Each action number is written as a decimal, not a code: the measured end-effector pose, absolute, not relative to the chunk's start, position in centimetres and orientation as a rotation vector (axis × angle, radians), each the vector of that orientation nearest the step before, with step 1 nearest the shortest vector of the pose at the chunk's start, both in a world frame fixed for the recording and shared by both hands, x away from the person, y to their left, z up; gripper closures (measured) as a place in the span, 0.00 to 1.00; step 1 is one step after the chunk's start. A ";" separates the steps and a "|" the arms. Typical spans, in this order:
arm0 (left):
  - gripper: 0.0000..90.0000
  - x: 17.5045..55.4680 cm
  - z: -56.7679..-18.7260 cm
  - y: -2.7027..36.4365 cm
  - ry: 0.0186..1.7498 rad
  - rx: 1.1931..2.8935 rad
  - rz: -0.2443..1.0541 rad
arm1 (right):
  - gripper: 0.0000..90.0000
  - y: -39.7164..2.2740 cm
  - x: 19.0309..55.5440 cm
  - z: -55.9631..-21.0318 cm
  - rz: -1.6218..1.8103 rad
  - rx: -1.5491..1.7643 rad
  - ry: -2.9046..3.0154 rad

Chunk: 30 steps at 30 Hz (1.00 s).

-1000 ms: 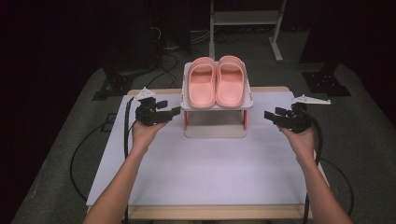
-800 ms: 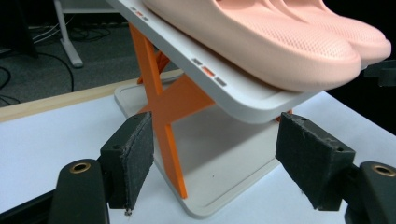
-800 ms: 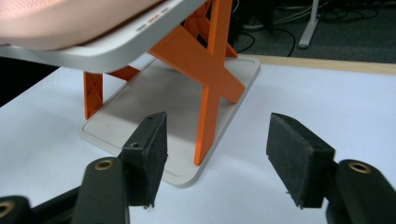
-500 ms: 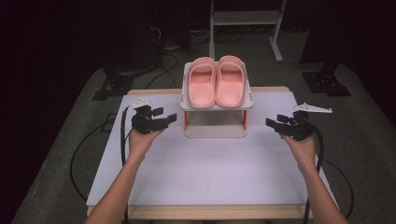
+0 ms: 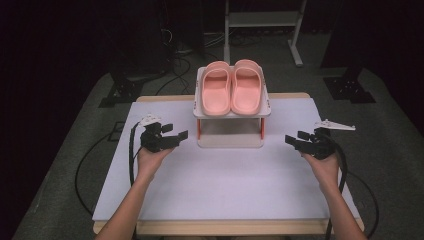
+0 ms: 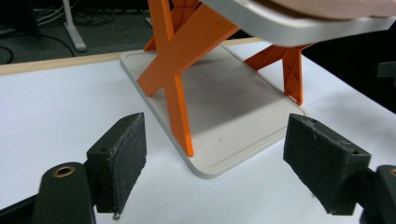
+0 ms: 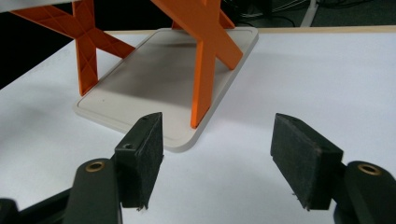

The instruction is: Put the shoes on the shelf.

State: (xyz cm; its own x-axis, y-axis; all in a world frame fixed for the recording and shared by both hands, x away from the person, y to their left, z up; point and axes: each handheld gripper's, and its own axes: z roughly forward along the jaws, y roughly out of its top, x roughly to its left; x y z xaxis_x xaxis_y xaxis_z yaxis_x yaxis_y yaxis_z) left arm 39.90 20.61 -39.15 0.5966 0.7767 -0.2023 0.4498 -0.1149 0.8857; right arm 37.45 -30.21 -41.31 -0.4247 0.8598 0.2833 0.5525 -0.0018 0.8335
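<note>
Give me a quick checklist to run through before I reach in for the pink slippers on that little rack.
1. Left tongs open and holding nothing: ok, both pads spread wide in the left gripper view.
2. Right tongs open and holding nothing: ok.
3. Both slippers sit side by side on the rack's top shelf: ok.
4. Rack standing flat on the white table, orange legs upright: ok.
5. Lower shelf bare: ok.
6. Tongs raised to slipper height: not ok, both gripper views look at the lower shelf, under the top one.
</note>
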 end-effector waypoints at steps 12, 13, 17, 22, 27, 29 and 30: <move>0.21 38.9 -41.0 21.1 1.020 1.764 0.383 | 0.35 -30.5 36.0 -43.1 1.380 1.476 1.986; 0.21 38.9 -41.1 21.2 1.018 1.763 0.386 | 0.35 -30.6 36.0 -43.3 1.375 1.467 1.988; 0.20 38.5 -41.6 21.2 1.014 1.769 0.391 | 0.35 -30.7 35.5 -43.8 1.381 1.480 1.985; 0.20 38.0 -42.1 21.5 1.016 1.773 0.397 | 0.34 -30.8 34.9 -44.5 1.367 1.478 1.993; 0.20 37.6 -42.7 21.7 1.017 1.773 0.394 | 0.34 -31.2 34.2 -45.2 1.363 1.491 1.998; 0.20 37.4 -42.9 21.7 1.015 1.779 0.394 | 0.34 -31.4 33.9 -45.3 1.365 1.494 1.995; 0.20 37.3 -43.1 21.7 1.017 1.773 0.392 | 0.34 -31.4 33.8 -45.4 1.364 1.501 1.994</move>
State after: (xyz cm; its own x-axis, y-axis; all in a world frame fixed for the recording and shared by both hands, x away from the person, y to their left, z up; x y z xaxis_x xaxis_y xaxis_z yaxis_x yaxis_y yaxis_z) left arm 37.30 21.68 -43.07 0.5918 0.7840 -0.1873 0.4554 -0.1335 0.8802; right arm 33.81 -31.44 -45.39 -0.4113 0.8642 0.2897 0.5830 0.0052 0.8124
